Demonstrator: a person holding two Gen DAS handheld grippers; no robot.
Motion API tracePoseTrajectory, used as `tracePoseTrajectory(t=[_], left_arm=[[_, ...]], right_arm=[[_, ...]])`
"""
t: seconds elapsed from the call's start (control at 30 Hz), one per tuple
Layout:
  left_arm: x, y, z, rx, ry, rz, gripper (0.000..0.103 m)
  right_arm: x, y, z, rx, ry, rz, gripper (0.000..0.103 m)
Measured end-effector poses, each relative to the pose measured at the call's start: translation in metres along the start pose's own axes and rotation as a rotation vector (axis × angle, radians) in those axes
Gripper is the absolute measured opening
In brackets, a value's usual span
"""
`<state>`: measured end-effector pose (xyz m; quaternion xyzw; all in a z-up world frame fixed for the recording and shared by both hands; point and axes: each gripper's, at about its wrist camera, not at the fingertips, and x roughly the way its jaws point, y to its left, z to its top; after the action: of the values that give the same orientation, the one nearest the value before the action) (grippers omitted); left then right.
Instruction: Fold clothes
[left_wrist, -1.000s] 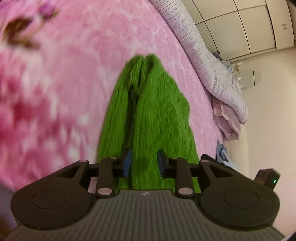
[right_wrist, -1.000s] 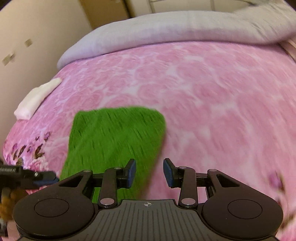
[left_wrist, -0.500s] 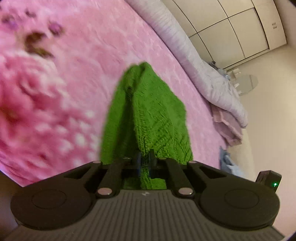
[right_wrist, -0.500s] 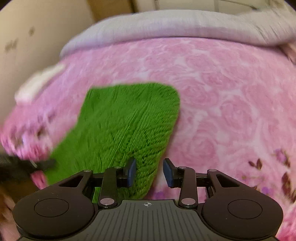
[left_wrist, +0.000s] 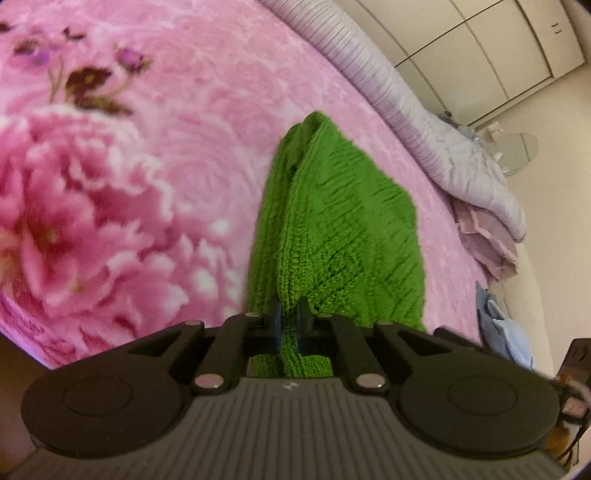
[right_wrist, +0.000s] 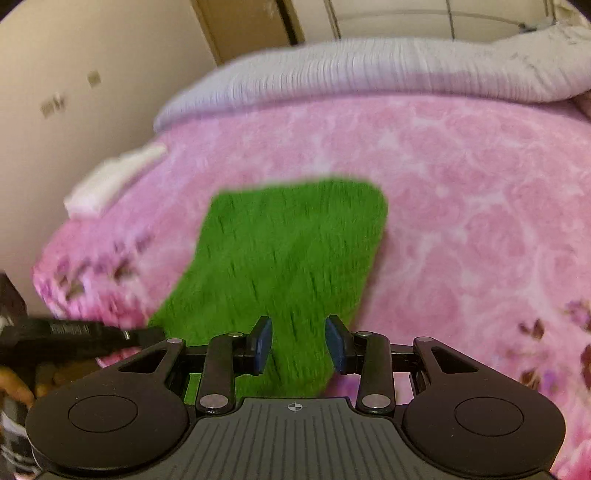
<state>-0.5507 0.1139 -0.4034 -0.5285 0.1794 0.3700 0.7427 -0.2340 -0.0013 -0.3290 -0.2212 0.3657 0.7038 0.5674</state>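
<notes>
A green knitted garment (left_wrist: 343, 236) lies folded lengthwise on a pink floral blanket (left_wrist: 155, 177). My left gripper (left_wrist: 289, 314) is shut on the garment's near edge, with a ridge of knit pinched between its blue pads. In the right wrist view the same green garment (right_wrist: 291, 243) spreads flat ahead. My right gripper (right_wrist: 299, 339) is open, its jaws astride the near end of the garment, holding nothing. The left gripper's black body (right_wrist: 74, 332) shows at the lower left of that view.
A rolled lilac quilt (right_wrist: 369, 81) runs along the far side of the bed, also seen in the left wrist view (left_wrist: 443, 125). A white folded cloth (right_wrist: 110, 181) lies near the wall. Pinkish folded items (left_wrist: 484, 240) and blue cloth (left_wrist: 498, 328) sit at the bed's edge.
My left gripper closed on the garment's near edge and lifted a ridge of it. My right gripper moved left over the garment's near end and stayed open.
</notes>
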Motion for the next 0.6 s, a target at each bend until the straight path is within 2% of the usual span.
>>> tracePoseTrajectory(t=[0.13,0.23,0.33,0.37,0.43,0.5,0.6], left_arm=[[-0.011,-0.006,0.001,0.02,-0.027,-0.001,0.005],[-0.024,-0.009,0.003,0.053,-0.045,-0.011,0.005],[-0.02,-0.005,0.002,0.045,-0.033,0.0,0.005],[-0.016,-0.004,-0.001,0.047,-0.026,0.009,0.005],[-0.009,-0.003,-0.005,0.058,-0.021,0.031,0.005],[-0.008,0.001,-0.006,0.05,-0.023,0.028,0.006],[-0.008,0.003,-0.007,0.05,-0.021,0.025,0.006]], right_arm=[[0.022,0.007,-0.014,-0.064,0.053,-0.035,0.035],[0.0,0.009,-0.008,-0.057,-0.003,-0.027,0.033],[-0.014,0.016,-0.01,-0.063,-0.078,0.037,0.033],[-0.012,0.02,-0.012,-0.064,-0.077,0.062,0.032],[0.016,0.028,-0.024,-0.09,0.024,0.064,0.025],[0.028,0.03,-0.036,-0.12,0.0,0.055,0.025],[0.022,0.032,-0.028,-0.098,0.03,0.045,0.025]])
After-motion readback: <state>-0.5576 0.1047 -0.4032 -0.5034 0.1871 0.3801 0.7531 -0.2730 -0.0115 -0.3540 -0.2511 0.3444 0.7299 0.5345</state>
